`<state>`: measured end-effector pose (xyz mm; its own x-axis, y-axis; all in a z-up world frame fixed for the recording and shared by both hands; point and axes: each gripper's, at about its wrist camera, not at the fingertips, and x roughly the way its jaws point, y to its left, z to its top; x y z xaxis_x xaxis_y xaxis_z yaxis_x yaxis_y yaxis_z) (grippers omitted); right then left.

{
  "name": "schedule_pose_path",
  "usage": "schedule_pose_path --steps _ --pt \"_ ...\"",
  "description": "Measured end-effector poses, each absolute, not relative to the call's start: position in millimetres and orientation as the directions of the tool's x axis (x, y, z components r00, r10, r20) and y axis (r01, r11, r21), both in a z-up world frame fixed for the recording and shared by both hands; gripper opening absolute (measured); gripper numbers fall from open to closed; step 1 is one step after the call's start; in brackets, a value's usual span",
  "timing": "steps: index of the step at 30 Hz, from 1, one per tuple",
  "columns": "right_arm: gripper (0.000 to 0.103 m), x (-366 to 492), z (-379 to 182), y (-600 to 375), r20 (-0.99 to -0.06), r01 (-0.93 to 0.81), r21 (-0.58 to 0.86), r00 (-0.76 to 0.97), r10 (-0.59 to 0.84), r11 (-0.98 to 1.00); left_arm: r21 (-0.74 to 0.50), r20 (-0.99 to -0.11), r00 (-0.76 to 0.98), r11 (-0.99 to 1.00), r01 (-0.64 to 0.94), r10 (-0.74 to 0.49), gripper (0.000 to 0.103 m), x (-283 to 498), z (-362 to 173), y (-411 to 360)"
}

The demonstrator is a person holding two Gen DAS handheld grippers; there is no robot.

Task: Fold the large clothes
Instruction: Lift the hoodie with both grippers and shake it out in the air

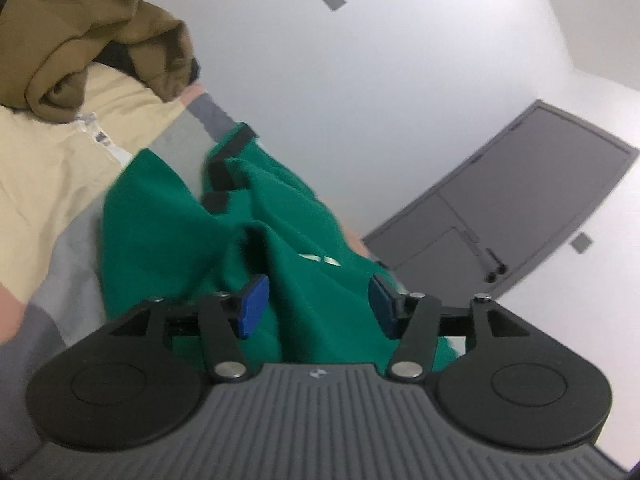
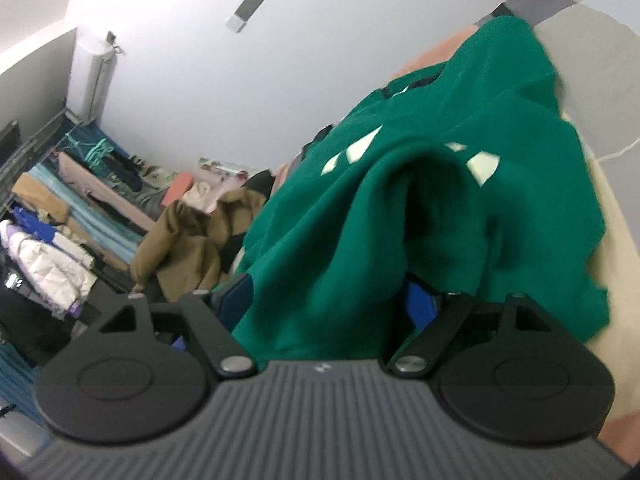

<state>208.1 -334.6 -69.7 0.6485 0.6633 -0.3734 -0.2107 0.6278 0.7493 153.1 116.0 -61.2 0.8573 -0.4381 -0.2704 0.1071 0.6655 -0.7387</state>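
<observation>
Two claws are facing one green sweatshirt, which is lying crumpled on a patchwork bedcover of grey, beige and pink blocks. In the left wrist view, the left claw is standing released: its blue pads are sitting well apart, and a ridge of green cloth is running up between them toward 12 o'clock without either pad pressing on it. The bulk of the sweatshirt is spreading away toward 10 o'clock from that claw, with black trim showing at its far end. A cream garment is lying further out at 10 o'clock, and a brown garment is heaped beyond it at 11 o'clock. A grey door is showing at 2 o'clock.

In the right wrist view, the right claw is also standing spread, with green cloth bunching between its fingers and draping over the right-hand one; whether the pads are touching the cloth cannot be told. The sweatshirt is rising toward 1 o'clock, showing pale markings. A rack of hanging clothes is standing at 9 o'clock.
</observation>
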Motion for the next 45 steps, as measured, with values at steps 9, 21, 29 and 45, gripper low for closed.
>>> schedule_pose_path --steps 9,21,29,45 --pt "0.08 230 -104 -298 -0.474 -0.2 0.668 0.628 0.617 0.717 -0.762 -0.328 0.79 0.639 0.102 -0.517 0.062 162 -79 92" --pt "0.082 216 -53 -332 0.025 -0.451 0.856 0.525 0.851 0.253 -0.797 -0.343 0.779 0.601 0.054 -0.525 0.072 184 -105 92" --pt "0.081 222 -62 -318 -0.238 -0.34 0.797 0.582 0.778 0.498 -0.797 -0.353 0.788 0.603 0.029 -0.504 0.07 204 -120 90" --pt "0.022 187 -5 -299 -0.199 -0.539 0.554 0.654 0.73 0.634 -0.81 0.062 0.743 0.401 0.427 -0.666 0.016 150 -67 88"
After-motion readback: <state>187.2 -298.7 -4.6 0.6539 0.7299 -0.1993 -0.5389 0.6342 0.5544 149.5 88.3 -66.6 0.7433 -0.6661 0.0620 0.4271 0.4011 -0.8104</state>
